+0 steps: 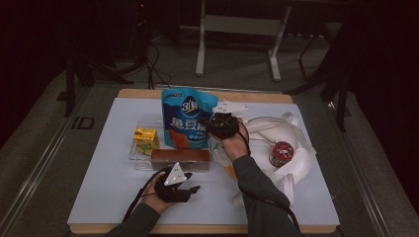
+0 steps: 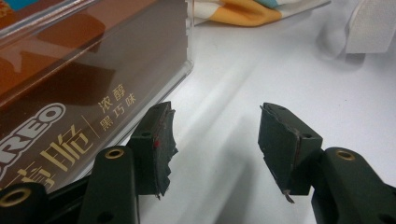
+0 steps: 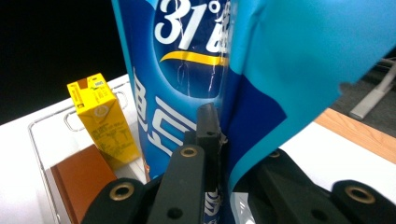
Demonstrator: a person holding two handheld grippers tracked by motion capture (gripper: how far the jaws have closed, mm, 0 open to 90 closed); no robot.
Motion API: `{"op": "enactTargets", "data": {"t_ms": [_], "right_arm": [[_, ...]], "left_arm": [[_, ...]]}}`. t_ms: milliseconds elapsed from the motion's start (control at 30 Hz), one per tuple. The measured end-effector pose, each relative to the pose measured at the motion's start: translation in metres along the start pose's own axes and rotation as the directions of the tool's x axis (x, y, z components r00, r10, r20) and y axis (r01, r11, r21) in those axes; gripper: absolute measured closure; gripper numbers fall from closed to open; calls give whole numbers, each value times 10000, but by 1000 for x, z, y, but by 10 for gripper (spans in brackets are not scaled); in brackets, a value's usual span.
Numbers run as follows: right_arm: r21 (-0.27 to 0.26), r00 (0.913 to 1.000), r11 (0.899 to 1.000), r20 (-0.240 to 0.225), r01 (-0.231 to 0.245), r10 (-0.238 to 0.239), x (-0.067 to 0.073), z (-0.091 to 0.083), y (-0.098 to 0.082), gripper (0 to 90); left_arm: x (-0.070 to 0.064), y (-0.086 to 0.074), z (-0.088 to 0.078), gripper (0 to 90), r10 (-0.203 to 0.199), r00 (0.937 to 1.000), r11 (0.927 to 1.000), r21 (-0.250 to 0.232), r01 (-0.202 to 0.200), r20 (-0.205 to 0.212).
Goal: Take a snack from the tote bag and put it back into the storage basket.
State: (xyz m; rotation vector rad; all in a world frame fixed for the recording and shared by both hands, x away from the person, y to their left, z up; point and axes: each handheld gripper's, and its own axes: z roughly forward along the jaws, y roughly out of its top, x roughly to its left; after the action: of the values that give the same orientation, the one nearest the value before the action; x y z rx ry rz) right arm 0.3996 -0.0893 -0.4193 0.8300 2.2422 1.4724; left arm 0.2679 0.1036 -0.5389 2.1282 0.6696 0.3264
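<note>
Presently: right gripper [image 1: 213, 123], centre frame, jaws pinching blue snack pouch [image 1: 188, 118] (held upright over clear tray [image 1: 133, 152]); left gripper [image 1: 190, 189], lower centre, jaws spread, empty.

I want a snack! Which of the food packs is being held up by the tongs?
The big blue pouch. The right tongs pinch its edge, while the yellow carton and the brown box sit untouched in the clear tray.

Black grippers, dark sleeves

Both forearms wear dark grey sleeves [image 1: 260, 197]. The left gripper [image 2: 215, 140] is matt black with brass-ringed screw holes, ragged worn pads and a grey three-cornered plate [image 1: 177, 174] on top; the right gripper [image 3: 219, 140] matches it. A black cable [image 1: 138, 197] trails from each.
</note>
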Motion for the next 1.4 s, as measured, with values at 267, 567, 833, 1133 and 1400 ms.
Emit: {"op": "enactTargets", "data": {"t_ms": [267,567,833,1133,1400], "right_arm": [[25,9999,9999,20,-138,138,5,-2,0,753],[1155,9972,9908,-348,699,-663,2,-1,-10,595],[1862,9931,9766,-662,1076,-967,-2,-3,-19,581],[2382,9903,9642,-1028,1162,-940,-8,-2,-23,682],[2434,9917,9624,-745,1203,-1051,-1,2,-24,775]], "left_arm": [[0,0,0,453,16,10000,10000,12,-16,-6],[0,0,0,453,10,10000,10000,22,-10,-7],[0,0,0,452,3,10000,10000,22,-3,7],[-1,0,0,452,19,10000,10000,29,-19,-17],[-1,0,1,452,28,10000,10000,65,-28,-34]]}}
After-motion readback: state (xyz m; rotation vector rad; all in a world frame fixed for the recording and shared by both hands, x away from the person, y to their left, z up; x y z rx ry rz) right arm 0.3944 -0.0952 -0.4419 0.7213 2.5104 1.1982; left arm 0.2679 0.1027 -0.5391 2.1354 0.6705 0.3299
